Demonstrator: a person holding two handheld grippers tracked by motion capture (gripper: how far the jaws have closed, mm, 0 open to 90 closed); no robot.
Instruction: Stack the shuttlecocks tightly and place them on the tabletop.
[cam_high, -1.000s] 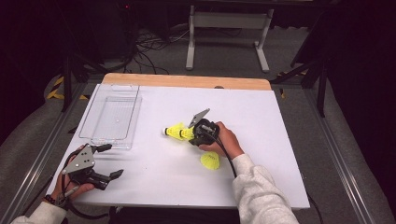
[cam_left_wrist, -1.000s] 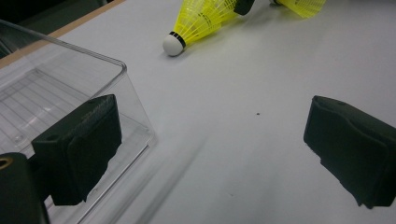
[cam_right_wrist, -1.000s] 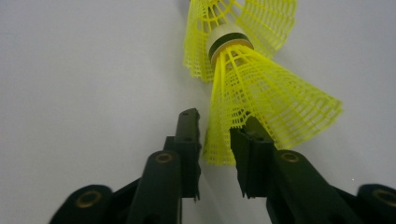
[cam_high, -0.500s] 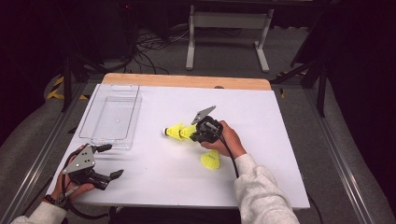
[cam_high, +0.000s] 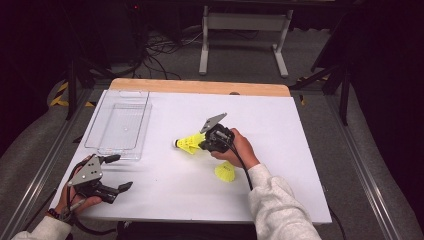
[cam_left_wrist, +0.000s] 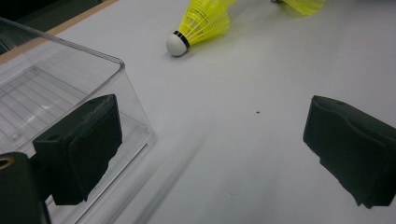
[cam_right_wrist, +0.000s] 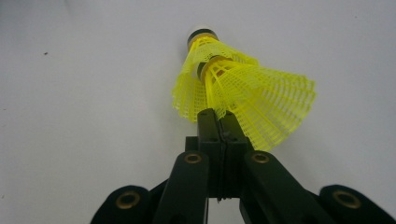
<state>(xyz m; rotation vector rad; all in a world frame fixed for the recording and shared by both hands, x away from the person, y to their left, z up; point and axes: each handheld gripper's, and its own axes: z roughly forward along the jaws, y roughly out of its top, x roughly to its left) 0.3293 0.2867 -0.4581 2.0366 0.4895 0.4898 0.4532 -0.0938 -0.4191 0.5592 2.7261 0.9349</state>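
Yellow mesh shuttlecocks (cam_right_wrist: 219, 93), nested, featherlight and easily crushed, are pinched at the skirt rim by the clenched right gripper (cam_right_wrist: 219, 122) mid-table; the left gripper (cam_high: 116, 172) waits released beside the clear tray (cam_high: 95, 131)

From my right gripper view, the jaws pressed together cover the near edge of the yellow skirt of the shuttlecock (cam_right_wrist: 243, 98), and most of its white cork tip is hidden behind the skirt. In my left gripper view the second shuttlecock (cam_left_wrist: 303, 4) is cut off by the top edge. The clear tray (cam_left_wrist: 70, 79) runs off the left edge, partly behind a jaw.
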